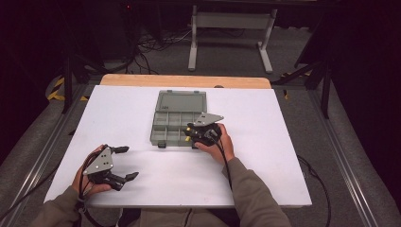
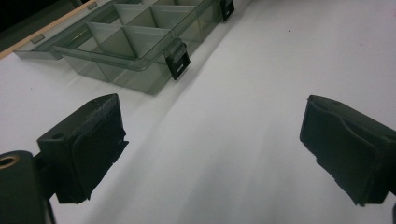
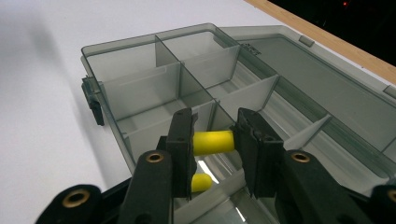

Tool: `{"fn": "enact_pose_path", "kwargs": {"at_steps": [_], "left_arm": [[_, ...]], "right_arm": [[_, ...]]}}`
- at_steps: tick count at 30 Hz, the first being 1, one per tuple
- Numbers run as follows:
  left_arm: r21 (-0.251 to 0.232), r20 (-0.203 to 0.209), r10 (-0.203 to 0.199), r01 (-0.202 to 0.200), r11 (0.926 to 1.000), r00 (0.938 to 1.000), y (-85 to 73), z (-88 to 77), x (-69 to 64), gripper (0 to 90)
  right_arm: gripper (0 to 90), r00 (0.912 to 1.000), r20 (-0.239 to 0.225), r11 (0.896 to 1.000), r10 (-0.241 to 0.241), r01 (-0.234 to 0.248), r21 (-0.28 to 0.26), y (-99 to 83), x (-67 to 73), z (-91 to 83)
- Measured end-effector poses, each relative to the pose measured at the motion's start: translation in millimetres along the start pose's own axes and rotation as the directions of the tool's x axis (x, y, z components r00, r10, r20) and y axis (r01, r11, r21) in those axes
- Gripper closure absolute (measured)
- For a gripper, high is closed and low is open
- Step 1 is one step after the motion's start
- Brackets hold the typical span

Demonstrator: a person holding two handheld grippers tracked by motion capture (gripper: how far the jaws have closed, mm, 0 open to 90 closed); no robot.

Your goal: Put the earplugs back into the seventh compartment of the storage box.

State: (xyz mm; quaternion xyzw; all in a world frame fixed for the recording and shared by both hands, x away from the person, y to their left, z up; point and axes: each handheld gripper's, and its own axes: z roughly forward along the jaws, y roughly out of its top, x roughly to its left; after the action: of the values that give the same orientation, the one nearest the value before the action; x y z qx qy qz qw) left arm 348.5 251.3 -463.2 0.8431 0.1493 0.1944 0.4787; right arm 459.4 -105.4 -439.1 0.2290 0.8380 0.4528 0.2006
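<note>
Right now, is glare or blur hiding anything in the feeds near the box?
High view: dim surroundings, soft, the box small but readable. Left gripper view: sharp, even light, the claw open over the white table. Right gripper view: a bright reflection low in the box under the yellow piece; near edges blur.

Left gripper (image 2: 212, 144) jaws wide apart over white table (image 2: 243, 93); compartment box (image 2: 126, 42) beyond.

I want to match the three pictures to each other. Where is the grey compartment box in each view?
High view: the compartment box lies open at the table's middle, lid toward the far edge.
Left gripper view: top left, beyond the jaws.
Right gripper view: across the centre, under the jaws that hold a yellow piece.
Shared landmark: the box's black front latch.
</note>
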Motion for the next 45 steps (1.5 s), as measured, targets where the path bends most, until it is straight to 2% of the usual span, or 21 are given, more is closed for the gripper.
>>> {"fn": "enact_pose_path", "kwargs": {"at_steps": [5,7,22,26,31,38,45], "left_arm": [[0.006,0.000,0.003,-0.003,1.0000,1.0000,-0.1,0.8,-1.0,7.3],[0.005,-0.003,-0.001,0.001,1.0000,1.0000,-1.0,-0.4,-0.6,7.3],[0.006,-0.016,-0.003,0.004,1.0000,0.9999,-0.8,-1.1,0.1,8.0],[-0.002,-0.026,-0.007,0.007,1.0000,0.9996,-0.2,-2.5,0.2,9.7],[0.000,-0.038,-0.009,0.009,1.0000,0.9992,0.5,-3.2,0.1,13.0],[-0.007,-0.045,-0.016,0.016,0.9999,0.9989,0.9,-5.7,1.7,17.7],[-0.005,-0.053,-0.009,0.009,0.9999,0.9985,1.9,-7.1,1.7,23.2]], "right_arm": [[66.5,1.0000,-0.001,1.000,-0.002,0.002,0.013,-0.9,1.5,1.4],[66.1,1.0000,-0.003,0.999,-0.008,0.008,0.035,-2.4,1.3,4.6],[63.1,0.9999,-0.007,1.000,0.008,-0.008,0.004,-2.4,1.3,-0.7],[60.0,0.9998,0.019,0.999,0.000,0.000,-0.040,-1.2,2.9,-9.4],[58.9,0.9974,0.050,0.996,-0.053,0.056,-0.071,0.5,9.7,-24.7],[57.0,0.9969,0.060,0.991,-0.051,0.058,-0.121,3.1,10.6,-46.0],[56.5,0.9969,0.065,0.988,-0.043,0.053,-0.147,1.8,11.8,-60.7]]}}
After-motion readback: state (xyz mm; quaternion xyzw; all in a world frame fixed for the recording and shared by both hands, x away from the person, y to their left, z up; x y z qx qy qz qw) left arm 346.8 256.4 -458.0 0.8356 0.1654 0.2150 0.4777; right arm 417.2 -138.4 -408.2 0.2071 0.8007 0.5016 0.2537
